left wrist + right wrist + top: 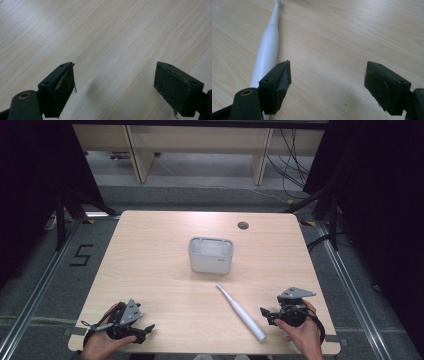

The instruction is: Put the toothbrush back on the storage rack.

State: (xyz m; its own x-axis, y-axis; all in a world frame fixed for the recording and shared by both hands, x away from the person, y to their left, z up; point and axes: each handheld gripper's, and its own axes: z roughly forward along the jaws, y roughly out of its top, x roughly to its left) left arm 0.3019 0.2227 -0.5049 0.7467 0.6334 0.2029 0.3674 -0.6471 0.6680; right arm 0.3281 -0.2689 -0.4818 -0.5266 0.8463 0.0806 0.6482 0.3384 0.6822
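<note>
A white electric toothbrush (pixel 241 312) lies flat on the wooden table (pixel 165 235), brush head toward the middle, handle end near the front edge. Behind it stands a pale grey open-topped holder (pixel 211 255). My right gripper (pixel 265 314) rests by the front right edge, just right of the toothbrush handle; its jaws are wide apart over bare wood. In the right gripper view the toothbrush (pixel 268 47) runs past the outside of the left jaw, with the right gripper (pixel 327 75) empty. My left gripper (pixel 148 330) sits at the front left, open over bare wood; the left gripper (pixel 113 77) holds nothing.
A small round cable hole (pixel 243 225) is in the table's far right part. Wooden furniture legs and loose cables stand on the floor beyond the far edge. Dark curtains flank both sides.
</note>
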